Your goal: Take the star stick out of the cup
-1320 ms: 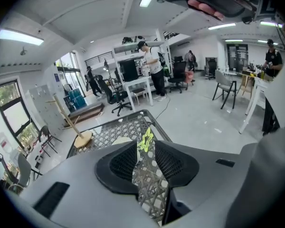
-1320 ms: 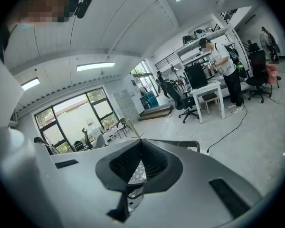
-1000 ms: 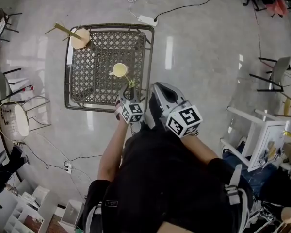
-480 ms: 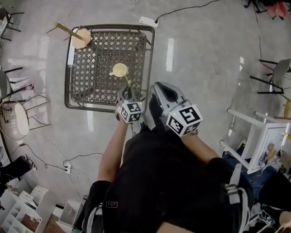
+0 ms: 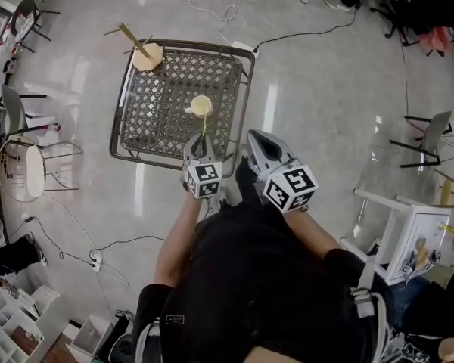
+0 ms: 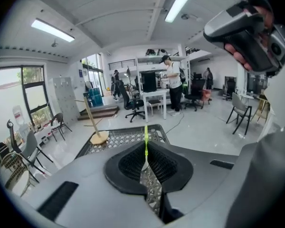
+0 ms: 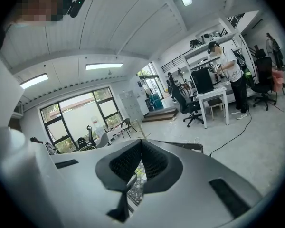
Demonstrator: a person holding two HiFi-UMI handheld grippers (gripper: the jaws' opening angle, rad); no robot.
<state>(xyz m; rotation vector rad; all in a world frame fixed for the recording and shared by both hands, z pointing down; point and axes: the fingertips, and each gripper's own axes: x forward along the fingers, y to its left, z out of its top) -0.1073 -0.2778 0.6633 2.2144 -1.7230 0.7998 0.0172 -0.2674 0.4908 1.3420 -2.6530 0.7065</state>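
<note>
A small yellow cup (image 5: 201, 106) stands on the metal lattice table (image 5: 140, 112), near its front right part. A thin yellow-green star stick (image 5: 204, 125) slants out of the cup toward me. My left gripper (image 5: 198, 145) is at the stick's near end, at the table's front edge. In the left gripper view the stick (image 6: 145, 144) runs up between the dark pads (image 6: 128, 163), and the left gripper (image 6: 145, 151) is closing its jaws onto it. The star end is hidden. My right gripper (image 5: 256, 139) hovers just right of the table; the right gripper (image 7: 141, 145) holds nothing, pads together.
A wooden stand with a round base (image 5: 147, 54) sits at the table's far left corner. A power strip and cable (image 5: 246, 48) lie on the floor beyond the table. Chairs (image 5: 26, 169) stand to the left, white shelving (image 5: 397, 233) to the right. People stand by a desk (image 6: 173, 87) far off.
The head view has shifted, so the table and cup now sit higher and further right. My left gripper stays on the stick just below the cup. The right gripper has barely moved.
</note>
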